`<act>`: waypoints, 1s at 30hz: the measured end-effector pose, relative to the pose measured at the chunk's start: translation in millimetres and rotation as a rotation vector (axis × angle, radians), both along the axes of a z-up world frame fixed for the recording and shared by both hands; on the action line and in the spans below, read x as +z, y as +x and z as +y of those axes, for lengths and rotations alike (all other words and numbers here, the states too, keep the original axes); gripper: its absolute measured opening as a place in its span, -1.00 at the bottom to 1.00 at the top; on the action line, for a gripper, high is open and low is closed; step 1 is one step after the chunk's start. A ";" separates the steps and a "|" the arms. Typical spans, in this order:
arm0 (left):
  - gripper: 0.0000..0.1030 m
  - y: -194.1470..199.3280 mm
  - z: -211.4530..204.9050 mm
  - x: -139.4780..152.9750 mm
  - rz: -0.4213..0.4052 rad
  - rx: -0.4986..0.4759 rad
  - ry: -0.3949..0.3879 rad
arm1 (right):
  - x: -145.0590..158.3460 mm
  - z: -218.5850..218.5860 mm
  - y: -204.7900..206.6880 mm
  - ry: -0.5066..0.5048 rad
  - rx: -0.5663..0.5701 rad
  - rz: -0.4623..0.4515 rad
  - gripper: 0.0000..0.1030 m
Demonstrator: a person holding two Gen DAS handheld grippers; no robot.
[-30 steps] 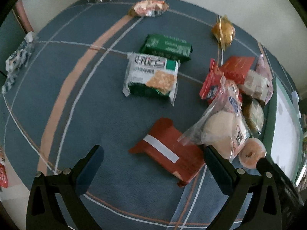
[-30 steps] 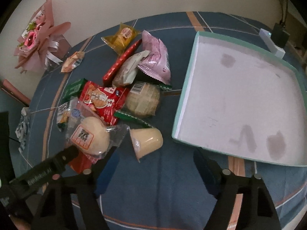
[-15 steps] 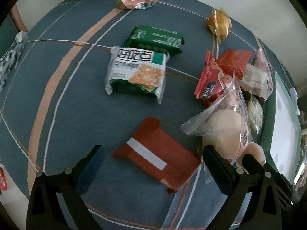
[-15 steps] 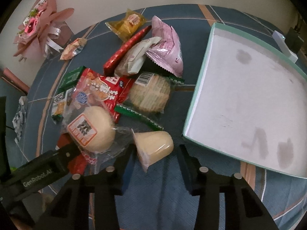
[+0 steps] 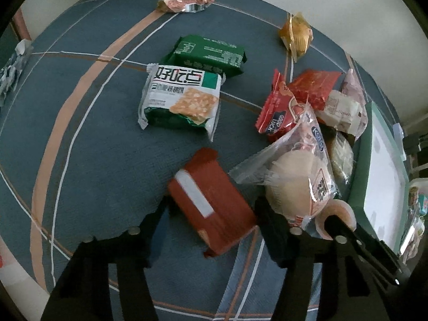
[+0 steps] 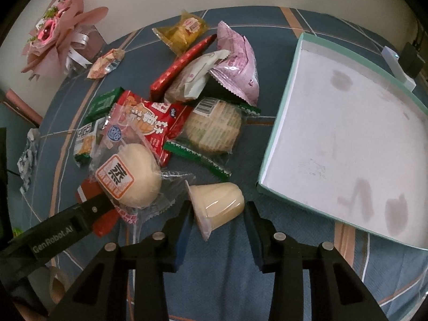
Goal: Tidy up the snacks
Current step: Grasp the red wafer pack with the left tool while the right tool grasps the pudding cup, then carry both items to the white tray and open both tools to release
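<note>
My left gripper [image 5: 211, 214] has its fingers on both sides of a red snack pack with a white stripe [image 5: 211, 200] lying on the blue tablecloth; the jaws look shut on it. My right gripper [image 6: 216, 214] has its fingers on both sides of a pale jelly cup [image 6: 216, 203] lying on its side, and seems to touch it. A wrapped round bun [image 6: 133, 179] lies just left of the cup. The left gripper's finger [image 6: 80, 214] shows in the right wrist view beside the bun.
An empty white tray with a green rim [image 6: 278, 133] lies to the right. A heap of snack packs [image 6: 208, 125] sits between tray and bun. A white-green cracker pack [image 5: 182, 99], a green pack [image 5: 208, 56] and a flower bouquet [image 6: 56, 37] lie farther off.
Both grippers moved forward and down and narrowed: the left around the red pack, the right around the jelly cup. The red pack has turned slightly.
</note>
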State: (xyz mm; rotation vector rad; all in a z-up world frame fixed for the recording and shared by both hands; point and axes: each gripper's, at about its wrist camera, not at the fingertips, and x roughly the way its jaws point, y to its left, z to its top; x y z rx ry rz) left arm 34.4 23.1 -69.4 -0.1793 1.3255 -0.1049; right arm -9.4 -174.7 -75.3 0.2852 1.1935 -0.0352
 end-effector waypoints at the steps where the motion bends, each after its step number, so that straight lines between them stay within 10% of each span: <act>1: -0.08 -3.0 2.5 4.0 -0.008 0.007 -0.006 | 0.2 -0.9 -1.8 0.002 0.001 0.000 -0.20; 30: -0.18 -15.6 10.6 36.4 -0.119 0.055 -0.021 | 23.1 1.1 -9.7 0.036 0.019 -0.050 -0.20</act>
